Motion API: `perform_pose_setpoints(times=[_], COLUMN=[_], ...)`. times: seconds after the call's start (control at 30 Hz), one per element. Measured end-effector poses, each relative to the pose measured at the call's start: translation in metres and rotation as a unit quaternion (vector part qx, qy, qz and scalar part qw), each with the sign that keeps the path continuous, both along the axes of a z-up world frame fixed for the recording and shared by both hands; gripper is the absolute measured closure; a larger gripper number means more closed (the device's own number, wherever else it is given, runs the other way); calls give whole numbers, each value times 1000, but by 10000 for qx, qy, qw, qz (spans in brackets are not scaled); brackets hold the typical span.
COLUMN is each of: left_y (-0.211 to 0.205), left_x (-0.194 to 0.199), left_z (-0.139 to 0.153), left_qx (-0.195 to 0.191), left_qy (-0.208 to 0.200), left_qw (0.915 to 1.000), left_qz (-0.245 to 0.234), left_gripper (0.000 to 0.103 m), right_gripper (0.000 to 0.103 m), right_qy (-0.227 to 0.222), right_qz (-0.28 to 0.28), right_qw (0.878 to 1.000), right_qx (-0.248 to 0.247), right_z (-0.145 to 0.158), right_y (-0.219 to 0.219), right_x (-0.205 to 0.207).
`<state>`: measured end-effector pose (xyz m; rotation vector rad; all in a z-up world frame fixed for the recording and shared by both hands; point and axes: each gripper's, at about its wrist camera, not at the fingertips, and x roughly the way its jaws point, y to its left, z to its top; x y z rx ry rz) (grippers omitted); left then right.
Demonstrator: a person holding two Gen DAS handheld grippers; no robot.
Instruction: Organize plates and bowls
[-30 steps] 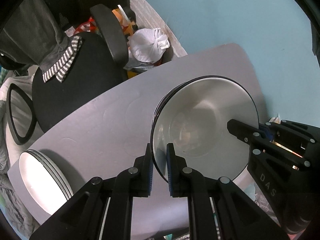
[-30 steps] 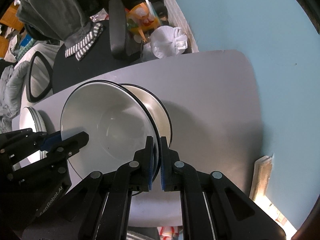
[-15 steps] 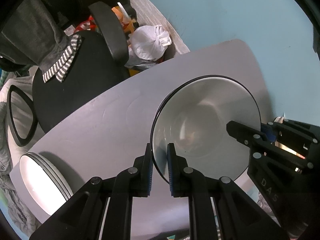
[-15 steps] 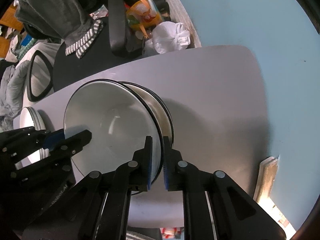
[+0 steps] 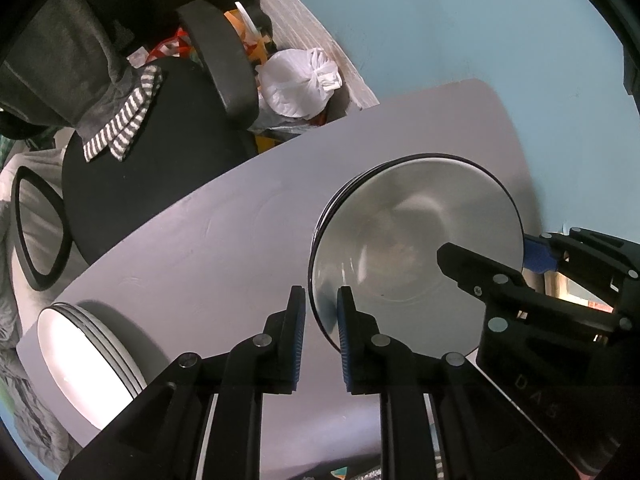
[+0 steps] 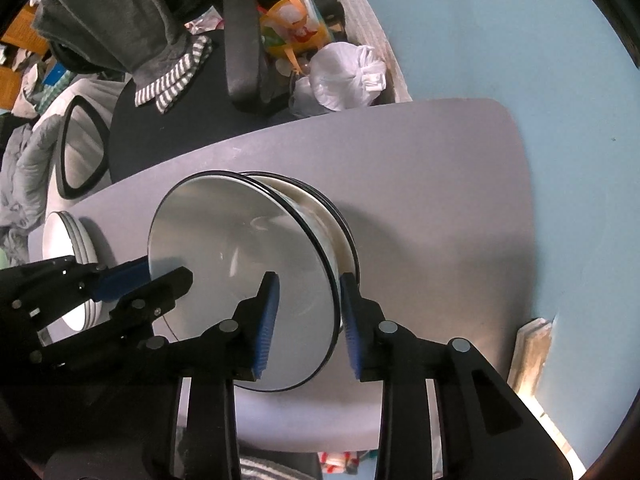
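A white bowl with a black rim (image 5: 416, 240) sits on top of a stack of like bowls (image 6: 340, 232) on the grey table (image 5: 200, 248). My left gripper (image 5: 321, 332) straddles the bowl's near-left rim. Its jaws are opening and the outer pad stands off the rim. In the right wrist view the same top bowl (image 6: 240, 264) has its right rim between the blue pads of my right gripper (image 6: 308, 320), whose jaws are opening wide and stand clear of it. Each gripper shows in the other's view: the right gripper (image 5: 488, 254) and the left gripper (image 6: 160, 274). White plates (image 5: 80, 356) are stacked at the table's left end.
Behind the table stands a black office chair (image 5: 160, 152) with a grey striped cloth (image 5: 120, 128) on it. A tied white plastic bag (image 5: 300, 84) lies beside it. A blue wall (image 6: 520, 40) runs along the right. A pale strip (image 6: 532, 356) leans by the table's right edge.
The jaws of both grippers have spread, the right far more than the left. The top bowl has settled lower onto the stack. Neither hand has shifted.
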<state>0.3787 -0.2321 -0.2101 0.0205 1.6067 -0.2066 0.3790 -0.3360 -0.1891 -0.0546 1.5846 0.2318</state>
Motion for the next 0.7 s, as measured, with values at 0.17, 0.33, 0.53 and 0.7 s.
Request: perform_pose_setpoints(times=[0.17, 0.33, 0.53, 0.7], left_y=[3, 3, 2, 6], left_x=[-2, -4, -7, -8], left_z=[4, 9, 18, 28], left_qx=[-77, -151, -131, -248], left_qy=[-15, -81, -146, -295], left_qw=[10000, 9999, 9998, 9993], left_qz=[23, 6, -13, 28], left_gripper=[87, 84, 80, 59], right_gripper=[68, 54, 51, 49], right_qy=[-15, -229, -271, -340], right_qz=[26, 66, 100, 97], right_qw=[9999, 9991, 9988, 9987], right_qx=[-97, -361, -404, -378], right_z=[4, 13, 21, 26], right_y=[3, 4, 2, -3], right_x=[-1, -3, -4, -8])
